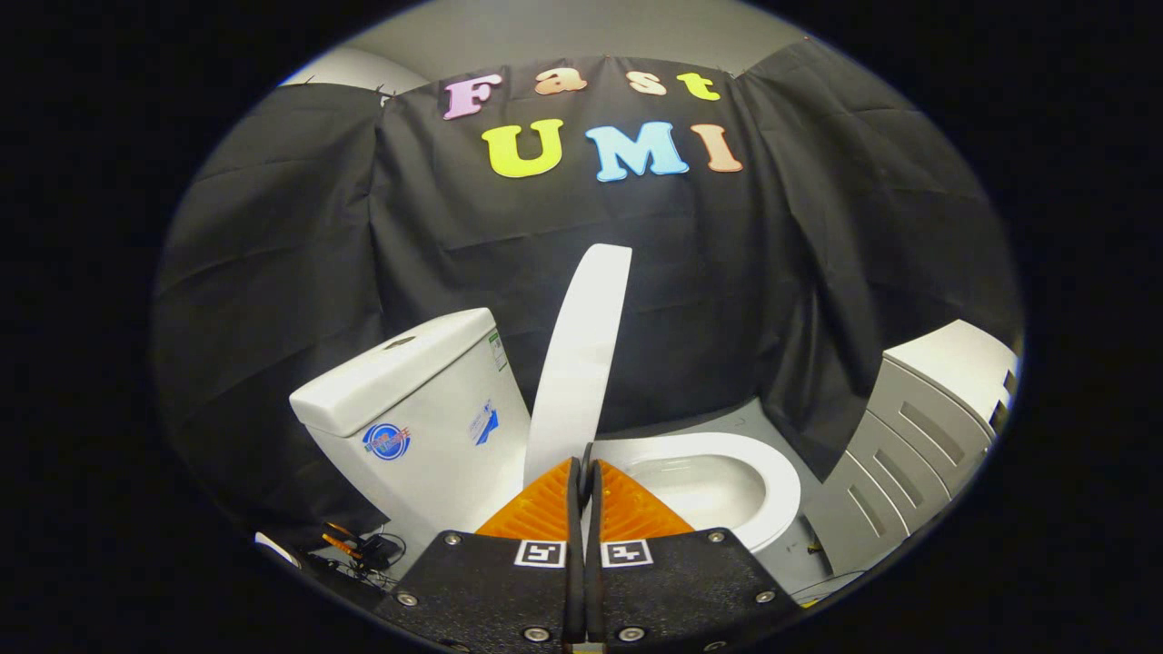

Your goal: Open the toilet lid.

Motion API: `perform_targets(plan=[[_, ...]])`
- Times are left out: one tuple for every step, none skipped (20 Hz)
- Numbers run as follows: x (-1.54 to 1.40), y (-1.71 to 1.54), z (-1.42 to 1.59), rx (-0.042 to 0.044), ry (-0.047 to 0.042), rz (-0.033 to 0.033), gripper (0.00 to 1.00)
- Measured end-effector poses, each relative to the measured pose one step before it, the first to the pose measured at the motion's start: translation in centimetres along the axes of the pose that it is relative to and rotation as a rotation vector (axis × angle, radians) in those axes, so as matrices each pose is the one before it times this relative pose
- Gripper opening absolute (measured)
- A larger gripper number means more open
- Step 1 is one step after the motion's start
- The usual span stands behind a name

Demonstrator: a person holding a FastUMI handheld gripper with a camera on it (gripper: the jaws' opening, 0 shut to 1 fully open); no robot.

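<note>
the gripper (pixel 581 468) has its fingers pressed together on nothing, just short of the lid (pixel 581 363). the lid stands upright beside the tank (pixel 409 400), the seat (pixel 772 472) bare, so the job looks done.

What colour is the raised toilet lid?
White, plain and glossy: the raised toilet lid shows best in the gripper view, just beyond the closed hand-held gripper.

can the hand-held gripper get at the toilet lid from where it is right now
Probably yes. The hand-held gripper, fingers together, sits just at the foot of the raised toilet lid, with nothing between them; the seat lies off to the side.
</note>
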State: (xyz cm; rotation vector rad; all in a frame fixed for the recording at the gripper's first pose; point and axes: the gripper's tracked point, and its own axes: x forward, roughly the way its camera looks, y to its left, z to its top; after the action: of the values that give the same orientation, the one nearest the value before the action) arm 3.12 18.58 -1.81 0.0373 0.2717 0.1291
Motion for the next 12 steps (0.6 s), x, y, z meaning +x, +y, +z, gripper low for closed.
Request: perform_targets(plan=[[0.1,0.535,0.197,-0.01459,-0.00652,0.00404,0.0],[-0.047,0.592,0.154,-0.01606,-0.00547,0.00394,0.0],[0.052,0.69,0.149,-0.01522,-0.00646,0.00568,0.0],[0.058,0.597,0.207,-0.01176,-0.00424,0.00666,0.0],[0.144,0.514,0.02,-0.0094,-0.00459,0.00589,0.0],[0.178,0.54,0.105,-0.00696,-0.00404,0.00671,0.0],[0.174,0.553,0.044,-0.01635,-0.00724,0.00749,0.0],[0.097,0.603,0.215,-0.0265,-0.00861,0.00806,0.0],[-0.009,0.597,0.05,-0.02527,-0.00688,0.0073,0.0],[0.002,0.544,0.139,-0.01491,-0.00456,0.00548,0.0],[0.0,0.504,-0.094,-0.00593,-0.00399,0.00599,0.0],[0.06,0.522,0.136,-0.0032,-0.00414,0.00899,0.0]])
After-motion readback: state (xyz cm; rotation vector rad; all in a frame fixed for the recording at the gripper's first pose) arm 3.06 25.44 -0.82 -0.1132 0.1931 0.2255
